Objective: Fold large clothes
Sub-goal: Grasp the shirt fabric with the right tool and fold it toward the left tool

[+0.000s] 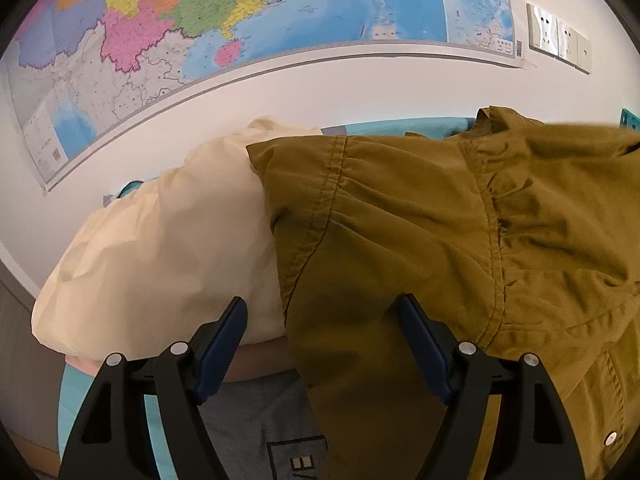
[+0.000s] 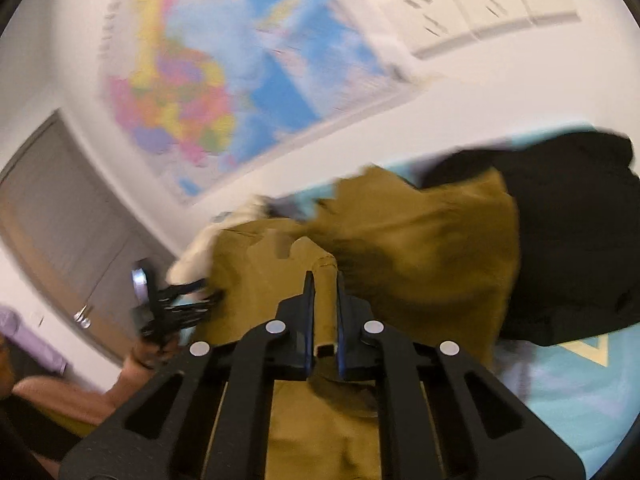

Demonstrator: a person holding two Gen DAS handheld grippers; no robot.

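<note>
The left gripper point(image 1: 322, 344) points downward at a slant, its jaws spread wide with nothing pinched between them. The seamed edge of an olive-brown shirt point(image 1: 420, 216) hangs just past the gap between the blue pads point(image 1: 222, 344), from about 12 o'clock down toward 5 o'clock, and the right-hand finger lies against or just in front of the cloth (contact cannot be told). A cream garment point(image 1: 160, 248) lies at 10 o'clock of the jaws, partly under the shirt, and a grey printed tee point(image 1: 256, 420) shows below the gap at 6 o'clock, lying on teal cloth point(image 1: 72, 392).

The right gripper point(image 2: 323, 284) is rolled, so the room looks tilted in its blurred view. Its jaws are pressed almost together on a narrow fold of the same olive-brown shirt point(image 2: 400, 240), which runs between the pads and spreads away toward 12 and 2 o'clock.

Only the right wrist view shows a black garment point(image 2: 572, 240) at 2 o'clock, overlapping the shirt's far side, a light blue cloth with a pale yellow shape point(image 2: 568, 384) at 4 o'clock, a grey door point(image 2: 60, 216) at 9 o'clock, and the person's forearm point(image 2: 80, 392) leading to the other gripper at 8 o'clock. Both views show the wall map point(image 1: 240, 12), and the wall sockets point(image 1: 558, 36) lie at 1 o'clock in the left one.
</note>
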